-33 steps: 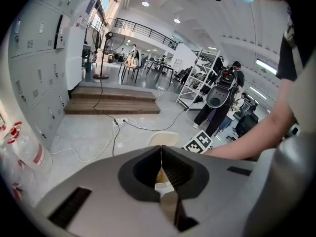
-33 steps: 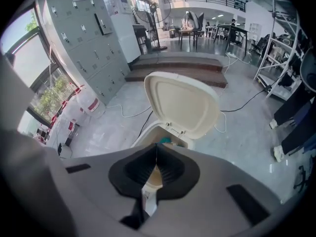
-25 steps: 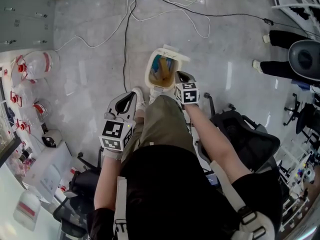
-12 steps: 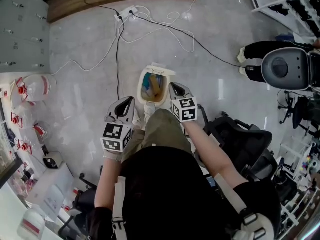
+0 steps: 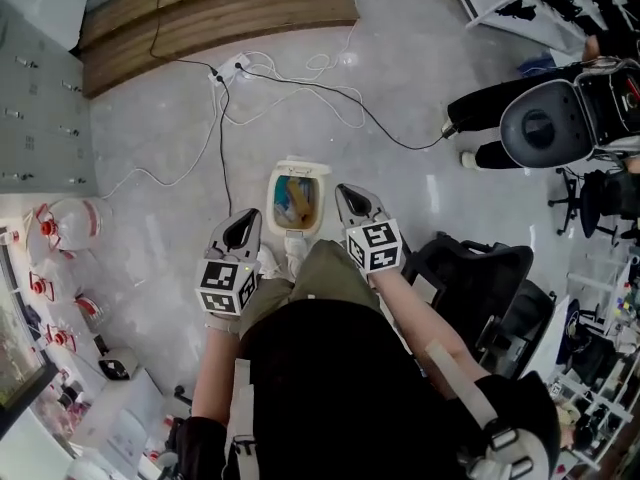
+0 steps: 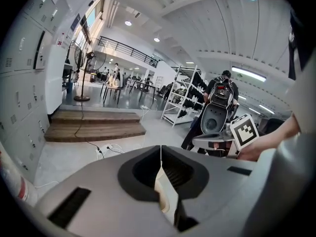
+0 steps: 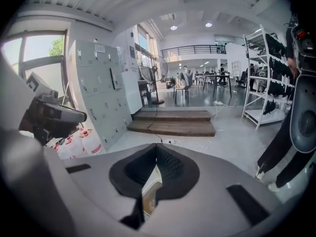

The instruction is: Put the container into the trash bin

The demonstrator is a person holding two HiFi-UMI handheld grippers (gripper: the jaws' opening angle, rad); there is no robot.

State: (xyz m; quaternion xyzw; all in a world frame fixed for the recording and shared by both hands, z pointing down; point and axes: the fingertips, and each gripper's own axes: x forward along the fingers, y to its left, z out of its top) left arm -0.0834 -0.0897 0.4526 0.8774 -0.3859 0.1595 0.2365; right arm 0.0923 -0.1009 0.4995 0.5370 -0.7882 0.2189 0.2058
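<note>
A cream trash bin (image 5: 277, 185) stands open on the grey floor, just ahead of the person's knees, with yellow and blue rubbish inside; I cannot single out the container among it. My left gripper (image 5: 249, 216) hovers to the bin's lower left, jaws shut and empty. On the bin's right side my right gripper (image 5: 343, 191) hangs higher up, shut with nothing held. In the left gripper view the left gripper (image 6: 160, 151) shows its tips meeting; the right gripper (image 7: 156, 149) is the same in its own view. A sliver of cream bin shows behind each pair of jaws.
White and black cables with a power strip (image 5: 235, 68) trail across the floor before a wooden step (image 5: 220, 8). A black office chair (image 5: 480, 288) stands close on the right. Water jugs (image 5: 60, 223) and grey lockers (image 5: 40, 98) line the left. Another person sits at the far right by a grey chair (image 5: 545, 128).
Both grippers have risen away from the bin, the right one more; it was at the bin's rim before. The head view has lifted, so the bin looks smaller.
</note>
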